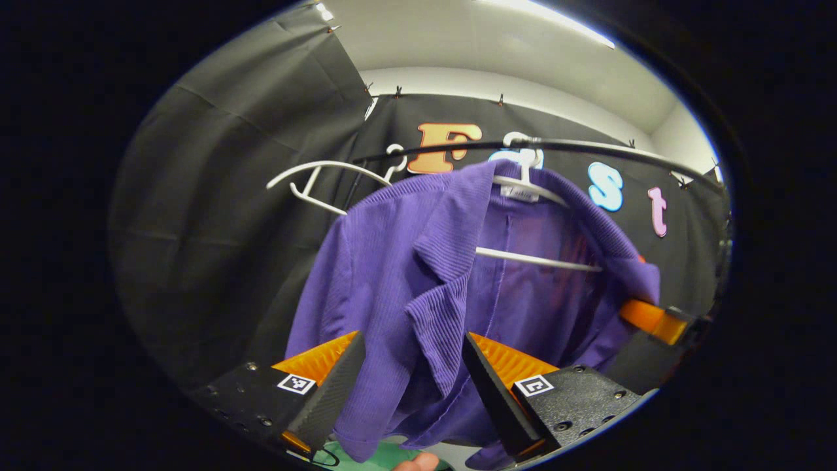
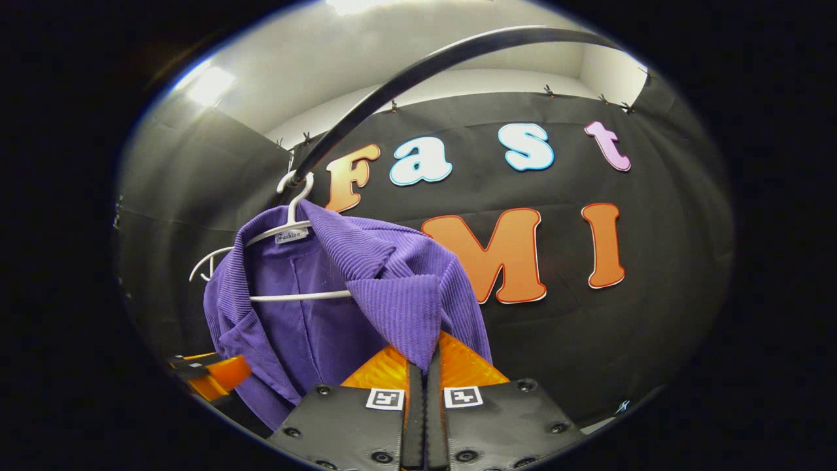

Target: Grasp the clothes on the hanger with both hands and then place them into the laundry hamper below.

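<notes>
A purple ribbed jacket [image 1: 392, 275] hangs on a white hanger [image 1: 529, 190] from a black rail [image 1: 588, 145]. My left gripper [image 1: 413, 337] is open, its fingers standing either side of the jacket's front panel and lapel without pressing on it. In the left gripper view, my right gripper [image 1: 654, 320] is at the jacket's far front edge. In the right gripper view, the right gripper [image 2: 424, 356] is shut on that edge of the jacket [image 2: 392, 288], just below the collar. The left gripper [image 2: 209, 376] shows at the lower left, beside the jacket's other front panel.
An empty white hanger [image 1: 314, 176] hangs on the rail left of the jacket. The rail [image 2: 425, 65] arcs overhead in the right gripper view. A green edge [image 1: 386, 458] and a fingertip [image 1: 418, 463] sit below the jacket. Black cloth walls stand close behind.
</notes>
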{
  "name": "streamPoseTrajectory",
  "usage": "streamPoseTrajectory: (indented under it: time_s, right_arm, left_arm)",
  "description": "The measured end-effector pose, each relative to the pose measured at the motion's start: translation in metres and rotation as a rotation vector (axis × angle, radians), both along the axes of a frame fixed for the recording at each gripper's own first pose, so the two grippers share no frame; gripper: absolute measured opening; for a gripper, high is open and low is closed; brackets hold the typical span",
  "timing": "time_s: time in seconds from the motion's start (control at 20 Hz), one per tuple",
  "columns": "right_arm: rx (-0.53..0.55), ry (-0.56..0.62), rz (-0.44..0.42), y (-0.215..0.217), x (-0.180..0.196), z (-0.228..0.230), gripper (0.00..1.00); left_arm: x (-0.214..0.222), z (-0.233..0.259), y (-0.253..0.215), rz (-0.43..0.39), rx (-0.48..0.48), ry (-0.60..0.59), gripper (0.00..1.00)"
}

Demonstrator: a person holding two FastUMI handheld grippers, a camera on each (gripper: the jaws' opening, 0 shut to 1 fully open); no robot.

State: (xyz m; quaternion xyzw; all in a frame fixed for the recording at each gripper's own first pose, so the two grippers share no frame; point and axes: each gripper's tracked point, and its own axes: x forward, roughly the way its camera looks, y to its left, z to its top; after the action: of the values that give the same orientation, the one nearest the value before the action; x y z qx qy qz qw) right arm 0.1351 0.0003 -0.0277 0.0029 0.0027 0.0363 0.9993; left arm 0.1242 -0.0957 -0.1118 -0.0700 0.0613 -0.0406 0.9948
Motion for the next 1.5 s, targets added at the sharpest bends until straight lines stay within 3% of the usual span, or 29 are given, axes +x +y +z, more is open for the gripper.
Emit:
streamPoseTrajectory:
  time_s: [0.1,0.3,0.4,0.65,0.8,0.95,1.0,1.05,1.1,1.15,1.35,1.5]
  right_arm:
    - [-0.003,0.001,0.022,0.005,-0.002,0.002,0.02]
    - [0.001,0.007,0.044,0.006,-0.005,0.001,0.02]
    - [-0.001,0.008,0.048,0.006,-0.005,0.001,0.02]
    - [-0.028,-0.046,-0.016,-0.008,0.001,0.005,0.08]
    - [-0.046,-0.098,-0.107,-0.026,0.005,0.015,0.09]
    - [-0.091,-0.152,-0.197,-0.049,0.005,0.03,0.09]
    - [-0.091,-0.168,-0.213,-0.052,0.005,0.035,0.06]
    - [-0.091,-0.184,-0.234,-0.057,0.007,0.041,0.09]
    - [-0.093,-0.205,-0.255,-0.062,0.011,0.048,0.09]
    - [-0.098,-0.234,-0.275,-0.067,0.016,0.056,0.08]
    - [-0.128,-0.295,-0.319,-0.075,0.03,0.076,0.08]
    - [-0.143,-0.292,-0.332,-0.08,0.051,0.076,0.09]
  left_arm:
    - [0.014,-0.006,-0.009,0.029,-0.032,-0.016,0.96]
    - [0.045,-0.012,0.028,0.239,0.05,-0.069,0.95]
    - [0.05,-0.005,0.041,0.242,0.067,-0.097,0.84]
    - [0.033,0.034,0.067,0.162,0.222,-0.165,0.08]
    - [0.022,0.071,0.106,0.221,0.289,-0.223,0.03]
    - [0.026,0.118,0.14,0.268,0.268,-0.289,0.08]
    - [0.029,0.132,0.15,0.277,0.271,-0.312,0.06]
    - [0.037,0.146,0.157,0.288,0.283,-0.335,0.06]
    - [0.043,0.159,0.16,0.298,0.297,-0.357,0.08]
    - [0.051,0.172,0.163,0.302,0.299,-0.373,0.03]
    - [0.08,0.201,0.17,0.298,0.236,-0.38,0.06]
    - [0.102,0.203,0.168,0.282,0.277,-0.376,0.06]
